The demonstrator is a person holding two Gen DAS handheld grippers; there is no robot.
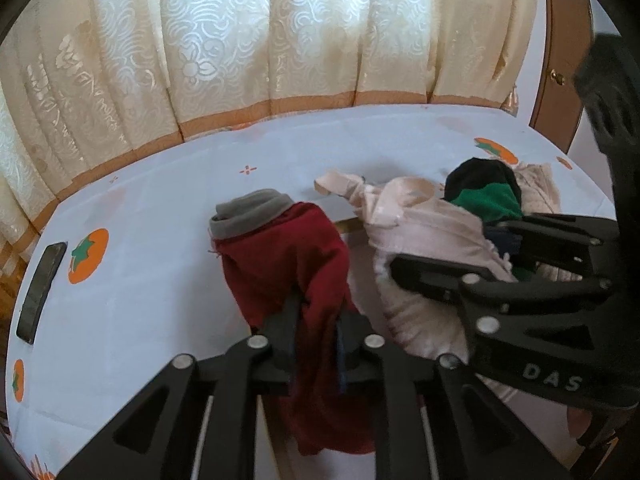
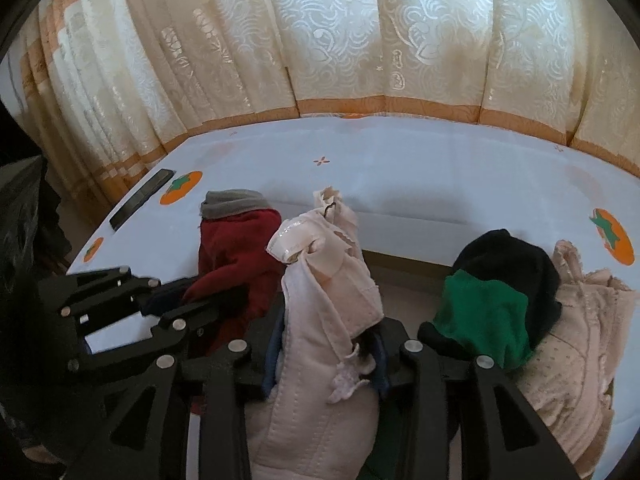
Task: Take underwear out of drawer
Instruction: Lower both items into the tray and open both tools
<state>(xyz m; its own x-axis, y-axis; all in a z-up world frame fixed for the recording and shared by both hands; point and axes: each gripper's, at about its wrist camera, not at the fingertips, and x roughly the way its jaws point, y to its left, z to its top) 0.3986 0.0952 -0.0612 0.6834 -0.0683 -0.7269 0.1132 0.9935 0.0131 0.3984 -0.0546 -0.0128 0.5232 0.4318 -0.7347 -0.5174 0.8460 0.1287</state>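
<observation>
My left gripper [image 1: 320, 328] is shut on red underwear [image 1: 280, 256] with a grey waistband, which drapes over its fingers onto the white cloth. My right gripper [image 2: 328, 344] is shut on a pale pink padded bra [image 2: 332, 280] that stands up between its fingers. In the left wrist view the right gripper [image 1: 448, 246] lies just right of the red piece, on the pink bra [image 1: 416, 216]. The right wrist view shows the left gripper [image 2: 200, 296] at the lower left, against the red underwear [image 2: 236, 256]. No drawer can be made out.
A black and green garment [image 2: 492, 304] lies on a beige lace bra [image 2: 580, 340] at the right. A dark phone [image 1: 40, 292] rests near the left edge of the white tablecloth [image 1: 160, 300] with orange fruit prints. Cream curtains [image 1: 240, 40] hang behind; brown wooden furniture [image 1: 560, 60] stands far right.
</observation>
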